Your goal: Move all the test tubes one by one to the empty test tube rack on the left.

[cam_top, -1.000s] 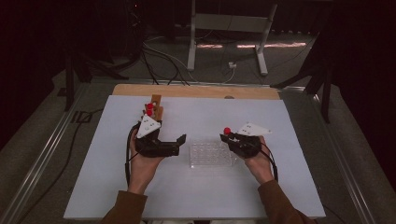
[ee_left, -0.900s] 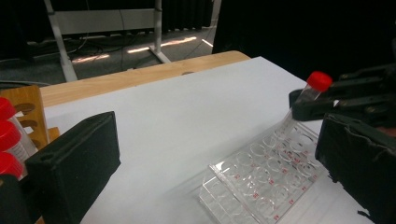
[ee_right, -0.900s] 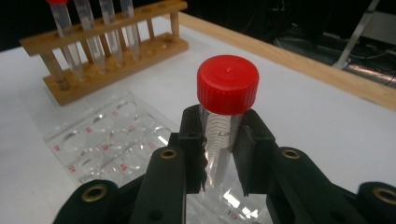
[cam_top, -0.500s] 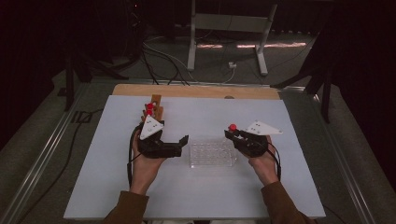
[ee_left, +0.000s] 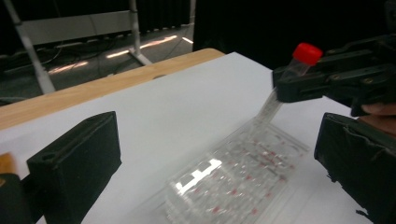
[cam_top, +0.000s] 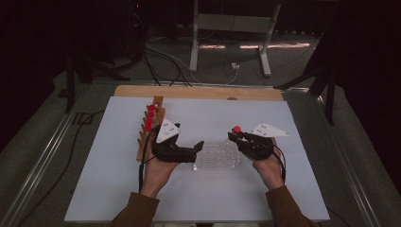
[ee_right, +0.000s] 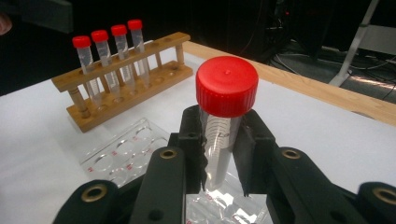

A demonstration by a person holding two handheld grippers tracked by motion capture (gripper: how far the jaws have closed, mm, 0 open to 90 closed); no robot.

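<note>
Nearest the person, two sleeved forearms come in over the white counter (cam_top: 108, 189); between the hands lies a clear plastic well plate (cam_top: 215, 155), flat on the sheet.

The left gripper (cam_top: 197, 149) sits at the plate's left end with its jaws spread apart on either side of that end; in the left gripper view the plate runs between them, and the pads do not appear to press on it, so the jaws read as released.

The right gripper (cam_top: 233, 135) stands at the plate's right end, its jaws clenched on a clear tube with a red cap (ee_right: 226, 86); the tube is held upright and a little tilted, its lower tip at or just above the plate's far edge, though contact cannot be judged.

Farther off, at the left of the counter, a wooden rack (ee_right: 126, 86) holds four more red-capped tubes (ee_right: 111, 46) in a row, with several holes vacant.

As a judgement, the work is early to midway: one tube is out of the rack and brought to the plate; the four racked tubes look untouched.

Fine graduation marks show on the held tube, and small red marks on the plate, but neither can be read.
</note>
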